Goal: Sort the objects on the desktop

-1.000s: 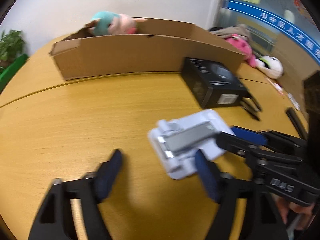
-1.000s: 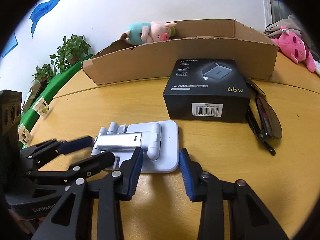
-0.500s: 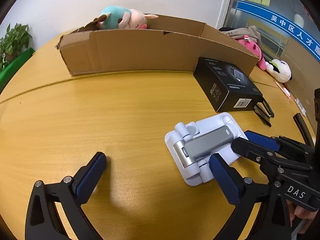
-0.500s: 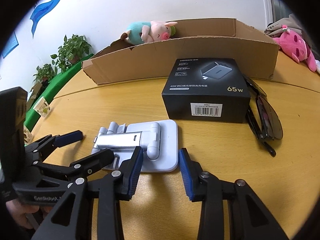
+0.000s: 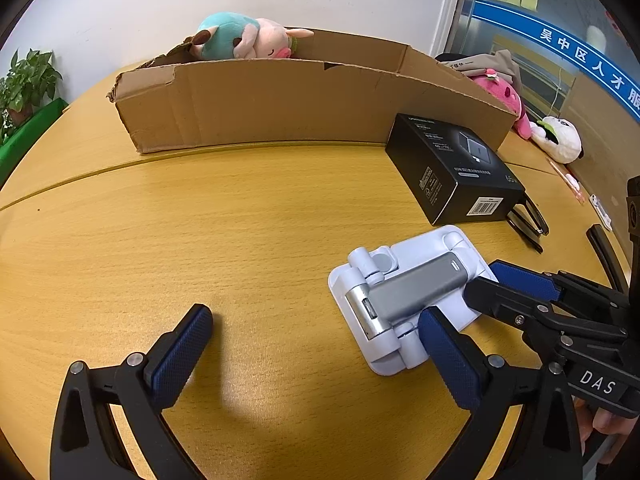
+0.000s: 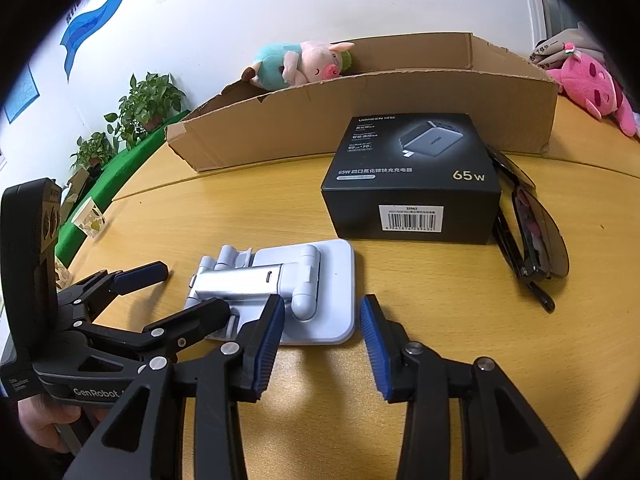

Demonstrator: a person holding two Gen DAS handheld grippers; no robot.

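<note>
— Where's the stand?
— Flat on the tabletop, just before the black box. Left gripper gapes wide and empty; right gripper's jaws are opening, empty.
— Trouble?
— They're crowded. One might shove it.

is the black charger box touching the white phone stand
Apart: the right wrist view shows bare table between the black charger box and the white phone stand.

Bare tabletop before cardboard box

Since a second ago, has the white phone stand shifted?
No. The phone stand lies just as near the black charger box as before.
</note>
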